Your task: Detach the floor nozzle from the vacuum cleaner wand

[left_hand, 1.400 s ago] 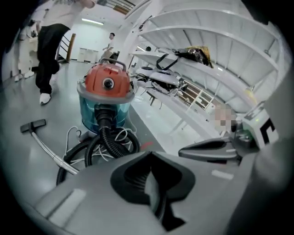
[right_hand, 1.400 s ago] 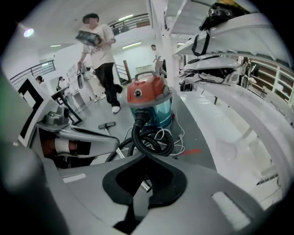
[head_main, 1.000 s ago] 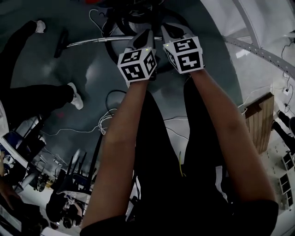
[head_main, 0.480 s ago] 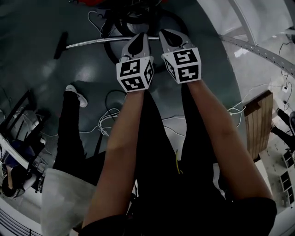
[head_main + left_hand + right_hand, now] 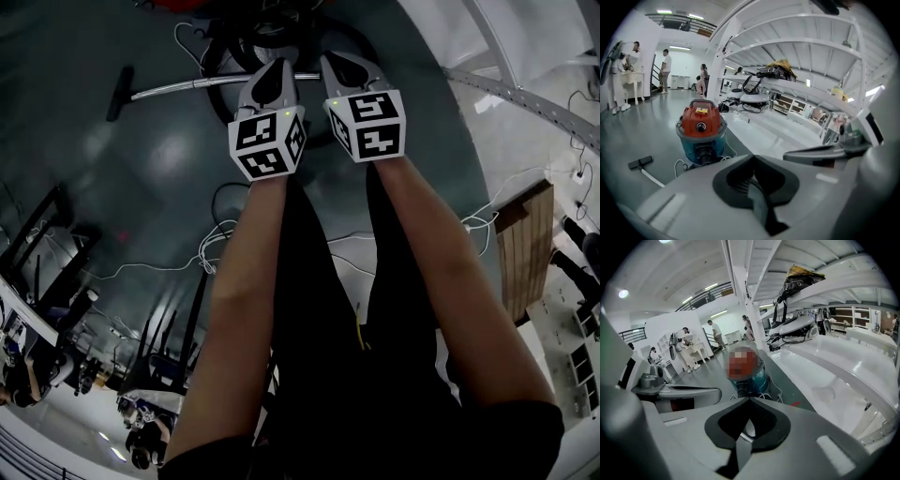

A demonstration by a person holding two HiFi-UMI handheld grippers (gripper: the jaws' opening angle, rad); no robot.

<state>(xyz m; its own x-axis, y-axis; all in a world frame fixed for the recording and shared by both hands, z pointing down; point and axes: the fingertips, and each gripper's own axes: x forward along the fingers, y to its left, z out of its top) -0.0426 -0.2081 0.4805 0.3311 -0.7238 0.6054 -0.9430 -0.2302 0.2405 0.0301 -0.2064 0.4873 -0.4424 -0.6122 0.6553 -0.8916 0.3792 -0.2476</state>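
Left claw (image 5: 273, 67) is shut, its jaws pressed together with nothing between them; right claw (image 5: 339, 62) is the same, closed and empty. The two are held side by side over the dark floor (image 5: 141, 159), close together but not touching, both angled forward and down, the person's bare forearms running back toward the camera. The floor nozzle (image 5: 119, 92) lies flat on the floor at the left of the head view, still joined to the end of the wand (image 5: 192, 85). The bright metal wand runs from the nozzle rightward and passes behind the left claw — neither claw touches it. Beyond the claws, black hose (image 5: 281, 36) lies coiled. The left gripper view shows the vacuum canister (image 5: 701, 133), red top on blue body, standing upright ahead. White cables (image 5: 223, 236) trail over the floor. White shelving (image 5: 797, 86) stands to the right, and people (image 5: 665, 70) stand far off.
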